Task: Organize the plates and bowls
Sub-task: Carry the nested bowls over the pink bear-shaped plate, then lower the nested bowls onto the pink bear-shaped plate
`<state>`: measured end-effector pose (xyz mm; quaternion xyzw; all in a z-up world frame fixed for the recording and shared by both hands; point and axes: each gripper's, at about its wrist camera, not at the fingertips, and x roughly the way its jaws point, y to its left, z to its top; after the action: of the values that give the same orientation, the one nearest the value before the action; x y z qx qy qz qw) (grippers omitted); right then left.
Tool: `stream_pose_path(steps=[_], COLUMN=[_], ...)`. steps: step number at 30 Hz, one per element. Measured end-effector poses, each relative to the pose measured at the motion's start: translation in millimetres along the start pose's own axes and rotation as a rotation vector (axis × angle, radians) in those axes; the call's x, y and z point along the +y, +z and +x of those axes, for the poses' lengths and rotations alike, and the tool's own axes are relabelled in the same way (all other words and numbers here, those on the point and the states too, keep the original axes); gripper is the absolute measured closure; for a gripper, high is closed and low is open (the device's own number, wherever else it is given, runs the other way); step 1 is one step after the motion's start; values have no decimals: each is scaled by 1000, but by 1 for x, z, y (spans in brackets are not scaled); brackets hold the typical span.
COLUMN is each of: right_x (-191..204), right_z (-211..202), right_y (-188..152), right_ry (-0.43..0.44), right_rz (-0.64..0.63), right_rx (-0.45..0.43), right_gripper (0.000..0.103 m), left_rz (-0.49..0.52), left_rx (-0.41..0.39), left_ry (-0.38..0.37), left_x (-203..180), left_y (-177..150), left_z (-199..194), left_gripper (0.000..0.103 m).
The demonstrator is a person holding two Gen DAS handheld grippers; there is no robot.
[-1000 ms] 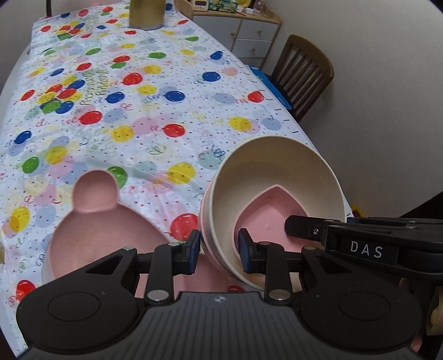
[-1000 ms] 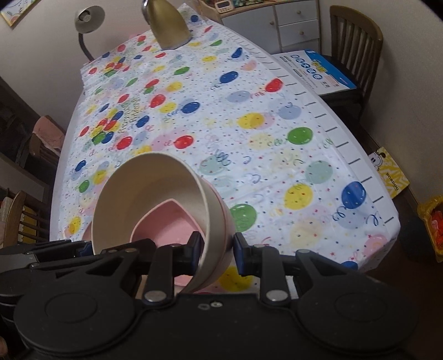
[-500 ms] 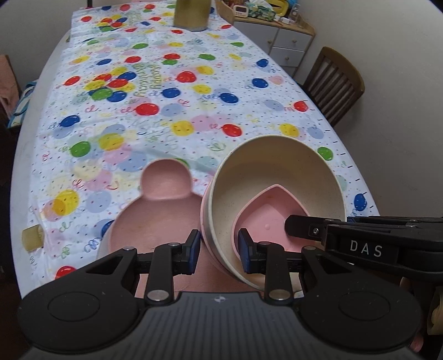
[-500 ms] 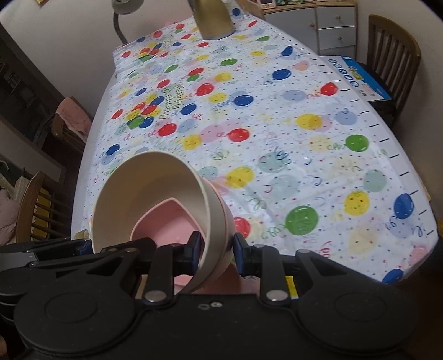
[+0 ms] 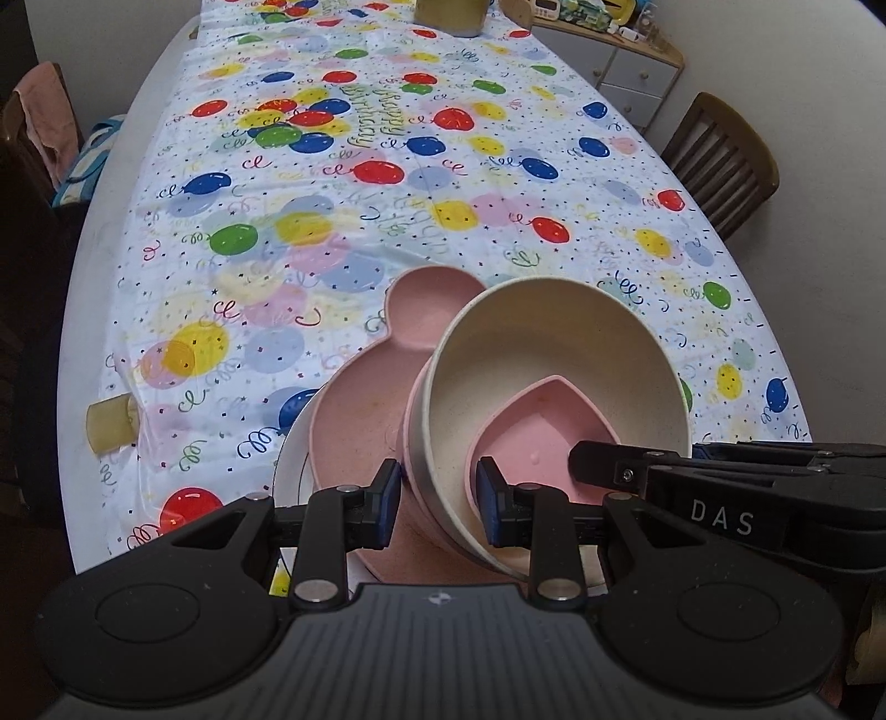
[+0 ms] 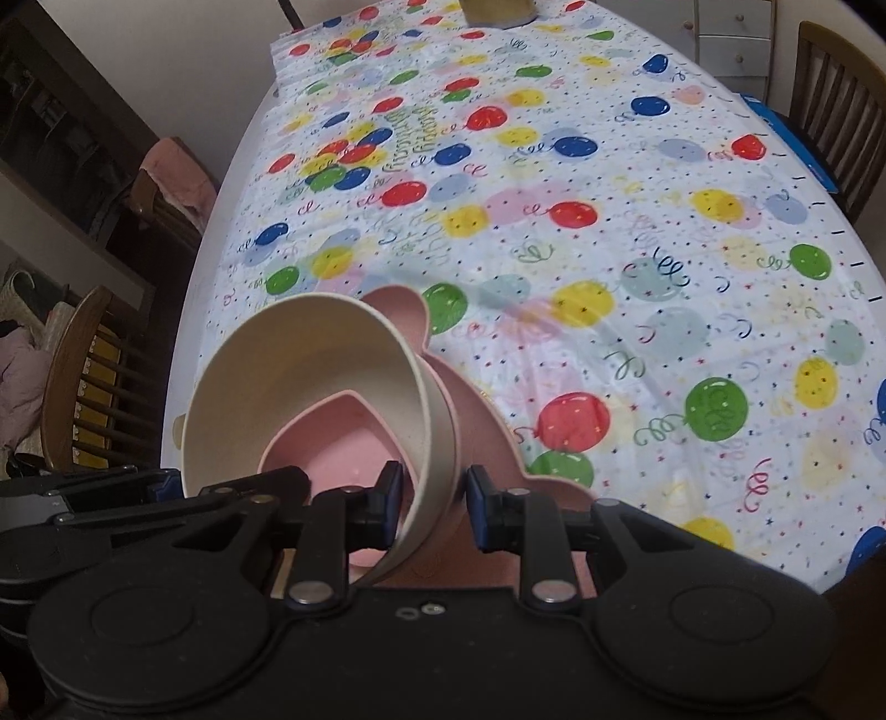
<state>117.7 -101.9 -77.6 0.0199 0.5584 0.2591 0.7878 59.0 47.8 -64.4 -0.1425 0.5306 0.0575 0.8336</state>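
A cream bowl (image 5: 554,343) sits nested in a pink bowl (image 5: 414,426) and holds a small pink heart-shaped dish (image 5: 531,426). My left gripper (image 5: 437,501) is shut on the stack's near left wall. My right gripper (image 6: 434,498) is shut on its right wall, and its body shows in the left wrist view (image 5: 720,487). The tilted stack (image 6: 310,365) hangs over a pink bear-shaped plate (image 5: 360,410), whose ear (image 6: 398,310) pokes out behind. That plate lies on a white plate (image 5: 290,465) near the table's front edge.
The table carries a balloon-print cloth (image 5: 387,166). A gold-coloured object (image 5: 451,14) stands at its far end. Wooden chairs stand on the right (image 5: 720,160) and left (image 6: 83,382), another with a pink cloth (image 5: 39,122). A drawer unit (image 5: 631,72) is behind.
Both grippers have carried the bowl stack sideways and slightly down; it was beside the bear plate and now hangs over it. Neither grip has changed.
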Motion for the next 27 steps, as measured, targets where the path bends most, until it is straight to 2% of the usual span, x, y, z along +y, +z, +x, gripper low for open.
stream_pose_path(steps=[10, 27], right_x=[6, 11], right_z=[20, 31], right_y=[-8, -16], right_ry=[-24, -82], right_rz=[-2, -40], right_rx=[31, 31], right_gripper=[79, 79], left_rz=[0, -9], left_rx=[15, 22], left_ry=[-10, -32], left_x=[9, 14], left_y=[-6, -12], left_z=[18, 32], left_gripper=[75, 75])
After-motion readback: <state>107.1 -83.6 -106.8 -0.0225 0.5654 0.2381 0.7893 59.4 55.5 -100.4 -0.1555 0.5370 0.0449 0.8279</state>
